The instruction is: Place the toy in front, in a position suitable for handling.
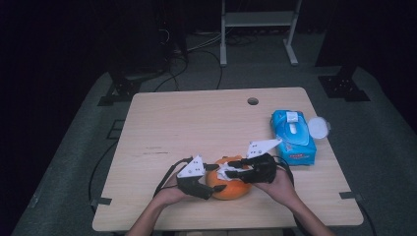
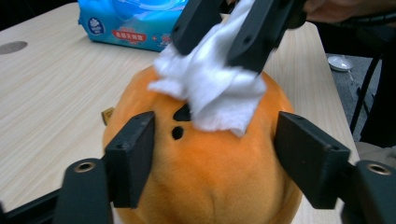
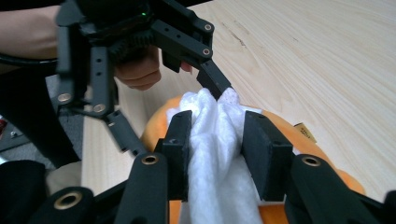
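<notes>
A round orange plush toy (image 1: 232,190) sits near the table's front edge. My left gripper (image 1: 216,178) comes at it from the left, and in the left gripper view its jaws (image 2: 219,154) clasp the toy (image 2: 210,182) on both sides. My right gripper (image 1: 235,167) reaches in from the right above the toy. It is shut on a bunched white wipe (image 3: 215,186) that lies pressed on the toy's top (image 2: 215,93), next to two small dark marks. A small tag sticks out at the toy's side.
A blue pack of wet wipes (image 1: 292,137) lies at the table's right edge, its round lid (image 1: 318,127) flipped open. A cable hole (image 1: 253,101) is at the far edge. The wooden tabletop (image 1: 196,128) beyond the toy is bare.
</notes>
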`<state>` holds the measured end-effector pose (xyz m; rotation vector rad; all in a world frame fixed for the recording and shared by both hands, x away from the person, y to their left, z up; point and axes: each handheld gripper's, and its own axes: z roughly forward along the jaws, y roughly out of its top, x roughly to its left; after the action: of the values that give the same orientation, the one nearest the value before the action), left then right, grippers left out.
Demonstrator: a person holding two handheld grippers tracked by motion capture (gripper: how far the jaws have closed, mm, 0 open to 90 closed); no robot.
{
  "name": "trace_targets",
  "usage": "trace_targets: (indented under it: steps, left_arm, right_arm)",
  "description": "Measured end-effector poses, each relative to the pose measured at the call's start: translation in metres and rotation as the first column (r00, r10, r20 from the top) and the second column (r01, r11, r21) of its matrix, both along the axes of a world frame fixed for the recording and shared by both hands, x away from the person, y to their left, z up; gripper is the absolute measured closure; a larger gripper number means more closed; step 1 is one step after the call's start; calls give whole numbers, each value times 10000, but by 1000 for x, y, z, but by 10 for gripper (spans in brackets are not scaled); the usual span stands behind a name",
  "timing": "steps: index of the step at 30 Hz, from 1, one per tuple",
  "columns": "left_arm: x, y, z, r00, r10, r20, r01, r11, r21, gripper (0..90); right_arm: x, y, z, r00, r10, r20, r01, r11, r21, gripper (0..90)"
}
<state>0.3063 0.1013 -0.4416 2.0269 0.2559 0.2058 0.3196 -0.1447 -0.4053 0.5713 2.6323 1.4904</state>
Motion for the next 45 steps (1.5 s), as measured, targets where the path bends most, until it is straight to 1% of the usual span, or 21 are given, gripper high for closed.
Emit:
trace_targets:
  steps: [2, 4, 6, 8, 10, 11, 13, 15, 18, 20, 24, 25, 27, 30, 32, 33, 34, 35, 41, 43, 45]
  left_arm:
    - [1, 1, -1, 10000, 27, -96, -28, 10000, -68, 274]
    - [2, 3, 0, 10000, 66, -73, -66, 10000, 1, 243]
    - [3, 3, 1, 9989, 400, -238, -400, 9992, 2, 173]
    - [6, 4, 2, 9965, 651, -523, -649, 9979, 64, 93]
    - [6, 3, 2, 9963, 652, -554, -650, 9979, 37, 91]
    - [6, 3, 2, 9966, 603, -557, -598, 9982, 104, 96]
    - [3, 1, 2, 9983, 477, -320, -467, 9984, 303, 179]
    - [3, 0, 3, 9980, 556, -294, -543, 9976, 432, 243]
    - [3, 0, 2, 9978, 612, -240, -601, 9973, 432, 249]
    - [5, 2, -1, 9974, 624, -373, -613, 9977, 299, 249]
    - [11, 6, -5, 9943, 720, -789, -720, 9974, 25, 230]
    - [11, 6, -6, 9940, 740, -801, -738, 9973, 53, 222]
    - [11, 5, -6, 9934, 855, -767, -849, 9963, 109, 214]
    - [12, 5, -6, 9927, 1017, -654, -1013, 9948, 104, 234]
    - [13, 7, -5, 9919, 1100, -644, -1096, 9939, 93, 273]
    - [14, 9, -5, 9915, 1111, -681, -1109, 9938, 62, 291]
    - [15, 11, -6, 9904, 1148, -766, -1155, 9933, -49, 305]
    - [17, 12, -6, 9886, 1227, -873, -1242, 9922, -115, 315]
    - [23, 14, -8, 9803, 1500, -1283, -1563, 9869, -406, 326]
    - [23, 14, -8, 9801, 1519, -1281, -1575, 9869, -352, 326]
    - [24, 13, -9, 9780, 1661, -1261, -1711, 9848, -298, 328]
  right_arm:
    - [-2, 0, -5, 9996, -43, 276, 43, 10000, -3, 679]
    - [-3, -1, -6, 9998, -21, 220, 21, 10000, -4, 735]
    - [-6, -2, -6, 9992, -62, 383, 66, 9999, -85, 772]
    - [-7, -3, -7, 9992, -118, 391, 120, 9999, -41, 787]
    - [-6, -4, -7, 9992, -179, 364, 178, 9998, 15, 791]
    - [-6, -4, -7, 9993, -179, 332, 179, 9998, 11, 792]
    - [-8, -4, -6, 9991, -170, 398, 171, 9998, -35, 793]
    - [-9, -6, -4, 9987, -187, 471, 193, 9997, -120, 801]
    - [-9, -17, -2, 9981, -402, 468, 409, 9991, -140, 814]
    - [-8, -29, -4, 9961, -685, 557, 701, 9972, -275, 816]
    - [-5, -49, -11, 9927, -1205, 45, 1205, 9927, 17, 815]
    - [-5, -50, -12, 9925, -1218, -51, 1218, 9925, 67, 815]
    - [-9, -45, -11, 9945, -1042, 90, 1042, 9945, 66, 815]
    - [-20, -26, -8, 9984, -404, 393, 404, 9992, 18, 814]
    - [-28, -12, -7, 9967, 5, 810, 25, 9993, -366, 810]
    - [-31, -7, -6, 9944, 43, 1059, 16, 9984, -561, 810]
    - [-32, -6, -5, 9920, 6, 1265, 77, 9978, -656, 810]
    - [-30, -9, -4, 9923, -104, 1232, 180, 9980, -605, 811]
    - [-6, -41, -13, 9911, -1198, 577, 1206, 9926, -105, 816]
    - [-6, -43, -13, 9906, -1289, 465, 1290, 9916, 10, 818]
    - [-11, -37, -11, 9917, -1095, 668, 1098, 9940, -3, 818]
